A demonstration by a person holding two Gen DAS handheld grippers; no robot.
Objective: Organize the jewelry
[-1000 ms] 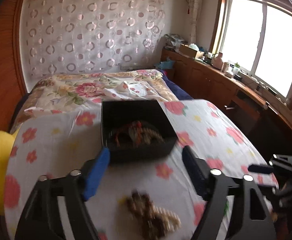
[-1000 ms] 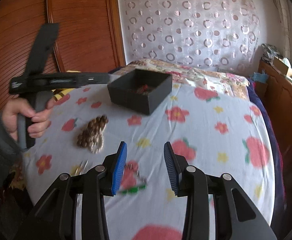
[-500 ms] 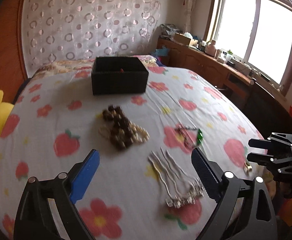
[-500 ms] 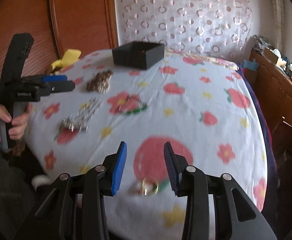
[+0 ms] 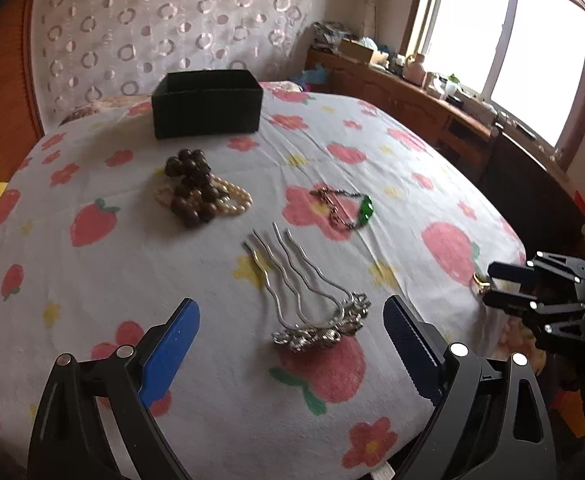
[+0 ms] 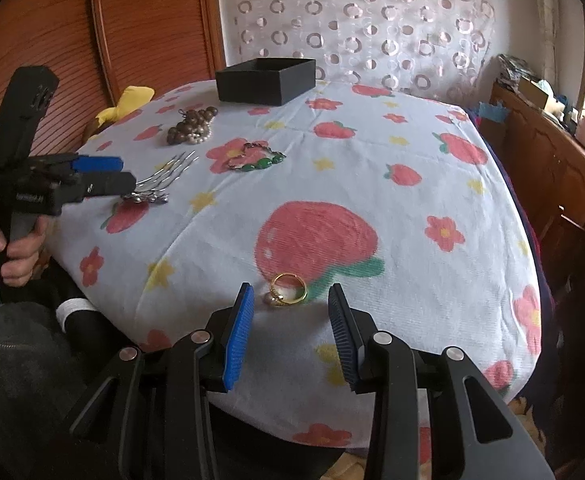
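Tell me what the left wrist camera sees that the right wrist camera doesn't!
Only the left wrist view shows the bright window. Only the right wrist view shows the hand holding the left gripper. Both show the black box, the bead pile, the green necklace, the silver hairpins and the gold ring, which lies just ahead of the right gripper.

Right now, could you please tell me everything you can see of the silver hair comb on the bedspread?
The hair comb looks like silvery metal: four long wavy prongs joined at an ornate, flower-like decorated head. It lies flat on the strawberry-print bedspread, head toward the near edge, prongs fanning toward the black box. Nothing but the cloth touches it. It sits ahead of the open left gripper, between the lines of its fingers, apart from the bead bracelets and the green-stone chain.
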